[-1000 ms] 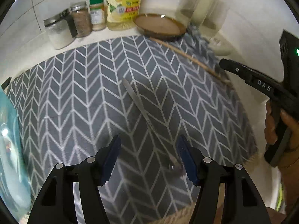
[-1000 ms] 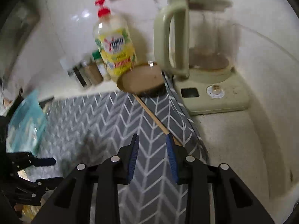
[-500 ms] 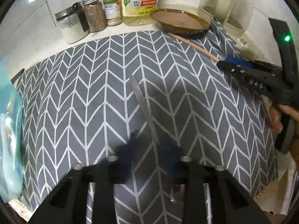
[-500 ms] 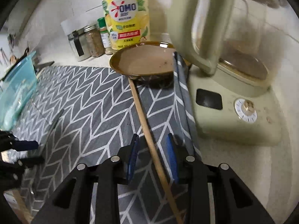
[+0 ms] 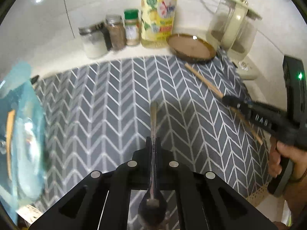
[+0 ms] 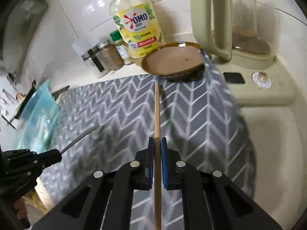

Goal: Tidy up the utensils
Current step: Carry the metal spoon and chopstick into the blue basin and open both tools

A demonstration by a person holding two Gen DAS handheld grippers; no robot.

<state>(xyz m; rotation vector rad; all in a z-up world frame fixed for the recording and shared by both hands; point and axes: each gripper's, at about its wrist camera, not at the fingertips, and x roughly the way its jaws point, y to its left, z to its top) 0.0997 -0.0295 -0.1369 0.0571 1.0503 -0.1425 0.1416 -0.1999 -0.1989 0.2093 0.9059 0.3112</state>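
My left gripper (image 5: 153, 140) is shut on a metal spoon (image 5: 153, 118); its handle points forward over the grey chevron mat (image 5: 107, 99) and its bowl sits back between my fingers. My right gripper (image 6: 157, 140) is shut on a wooden chopstick (image 6: 157, 111) that runs forward toward the brown plate (image 6: 174, 59). In the left wrist view the right gripper (image 5: 228, 99) shows on the chopstick (image 5: 203, 80) at the right. In the right wrist view the left gripper (image 6: 55, 155) holds the spoon (image 6: 78, 138) at the lower left.
At the back stand a yellow detergent bottle (image 6: 138, 28), several spice jars (image 5: 113, 32) and a cream blender (image 6: 239, 19) on its base. A blue glass container (image 5: 21, 140) sits at the mat's left edge. A white tiled wall stands behind.
My left gripper closed on the spoon and lifted it. My right gripper moved in over the chopstick and closed on it.
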